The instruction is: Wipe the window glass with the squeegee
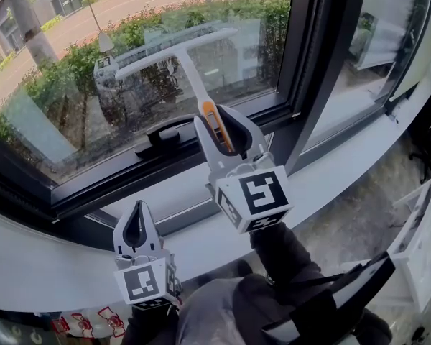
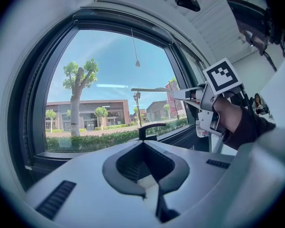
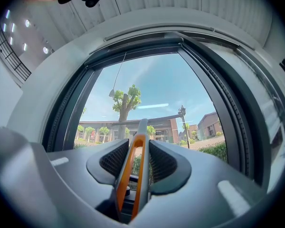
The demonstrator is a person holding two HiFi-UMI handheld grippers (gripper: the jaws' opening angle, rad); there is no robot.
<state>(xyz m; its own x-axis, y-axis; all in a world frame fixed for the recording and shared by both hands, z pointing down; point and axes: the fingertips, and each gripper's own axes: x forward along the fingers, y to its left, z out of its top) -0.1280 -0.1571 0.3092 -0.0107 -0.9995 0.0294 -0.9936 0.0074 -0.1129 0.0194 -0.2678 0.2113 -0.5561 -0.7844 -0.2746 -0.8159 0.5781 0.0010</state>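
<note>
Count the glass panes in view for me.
2. The large pane is at left, behind the squeegee. A narrower pane lies right of the dark mullion. More may lie outside the picture.

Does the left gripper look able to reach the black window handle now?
Probably yes. Only sill lies between the left gripper and the window handle; the right gripper, holding the squeegee, sits right of it. The left jaws are together and must open first.

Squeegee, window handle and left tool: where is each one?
squeegee [image 1: 193, 77], head view, its pale shaft.
window handle [image 1: 164, 133], head view, its black base.
left tool [image 1: 137, 206], head view, where its closed tips meet.
</note>
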